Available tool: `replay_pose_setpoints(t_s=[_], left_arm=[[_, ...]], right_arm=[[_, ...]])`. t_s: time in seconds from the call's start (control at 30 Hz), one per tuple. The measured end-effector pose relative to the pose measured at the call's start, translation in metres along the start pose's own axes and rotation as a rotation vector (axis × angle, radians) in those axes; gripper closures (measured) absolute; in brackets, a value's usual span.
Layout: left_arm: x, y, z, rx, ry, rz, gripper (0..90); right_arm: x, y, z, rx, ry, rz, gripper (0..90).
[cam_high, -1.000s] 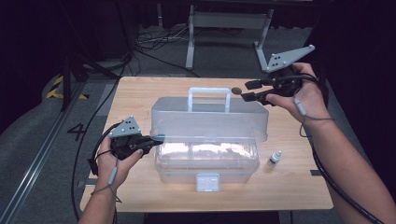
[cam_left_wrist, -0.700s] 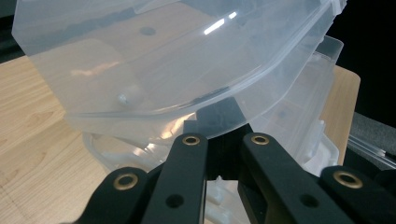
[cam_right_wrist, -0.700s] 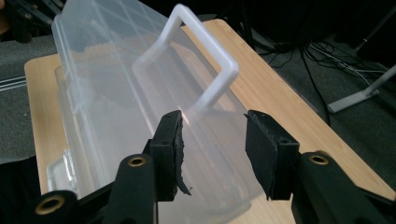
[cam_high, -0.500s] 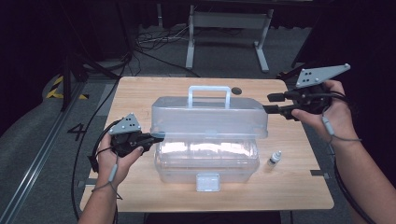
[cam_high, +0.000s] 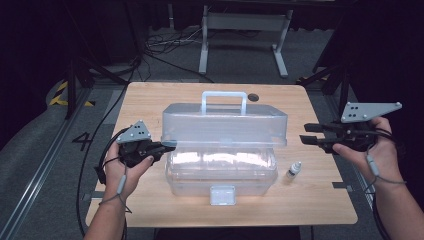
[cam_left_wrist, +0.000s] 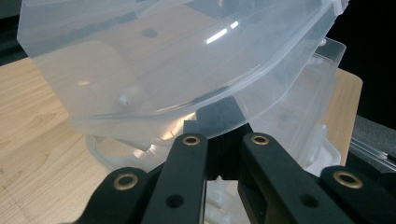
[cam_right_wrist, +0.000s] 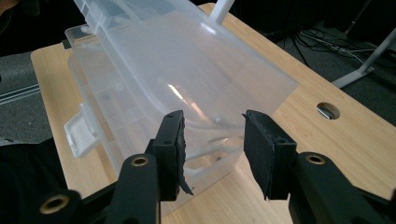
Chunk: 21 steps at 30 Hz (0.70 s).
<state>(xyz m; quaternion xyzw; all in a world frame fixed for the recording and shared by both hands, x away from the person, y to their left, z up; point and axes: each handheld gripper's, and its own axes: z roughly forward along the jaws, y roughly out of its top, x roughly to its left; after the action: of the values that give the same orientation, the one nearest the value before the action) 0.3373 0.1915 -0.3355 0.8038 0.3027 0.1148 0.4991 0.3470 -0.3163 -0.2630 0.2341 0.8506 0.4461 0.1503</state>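
Observation:
A clear plastic toolbox stands mid-table, its base (cam_high: 222, 172) under a lid (cam_high: 225, 125) raised at the front, with a white handle (cam_high: 223, 95) on top. My left gripper (cam_high: 167, 146) is at the box's left end, shut on the lid's rim. In the left gripper view its jaws (cam_left_wrist: 219, 119) close under the lid (cam_left_wrist: 163, 56). My right gripper (cam_high: 306, 134) hovers open to the right of the box, apart from it. In the right gripper view the open gripper (cam_right_wrist: 212, 126) faces the lid's end (cam_right_wrist: 196, 60), with nothing between its fingers.
A small dropper bottle (cam_high: 294, 170) stands on the wooden table (cam_high: 150, 100) just right of the base. A white latch (cam_high: 222, 195) hangs at the box front. A cable hole (cam_high: 254, 97) lies behind the handle. Dark floor, cables and stands surround the table.
My right gripper has swung from behind the box's far right corner out to the right and nearer me. The left gripper has stayed on the lid.

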Motion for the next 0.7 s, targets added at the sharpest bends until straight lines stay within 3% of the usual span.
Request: replay_pose_setpoints(t_s=[0.23,0.37,0.63,0.7], left_arm=[[0.001,0.002,0.0,-0.007,0.006,0.003,90.0],[0.001,0.002,0.0,-0.009,0.01,0.002,90.0],[0.001,0.003,0.0,-0.008,0.012,0.002,90.0],[0.002,0.003,0.0,-0.012,0.009,0.004,90.0]], right_arm=[[0.01,-0.02,0.009,-0.017,0.023,0.014,60.4],[0.018,-0.031,0.026,-0.016,0.056,0.025,62.4],[0.021,-0.039,0.052,-0.04,0.102,0.04,70.3],[0.021,-0.041,0.059,-0.051,0.113,0.05,75.9]])
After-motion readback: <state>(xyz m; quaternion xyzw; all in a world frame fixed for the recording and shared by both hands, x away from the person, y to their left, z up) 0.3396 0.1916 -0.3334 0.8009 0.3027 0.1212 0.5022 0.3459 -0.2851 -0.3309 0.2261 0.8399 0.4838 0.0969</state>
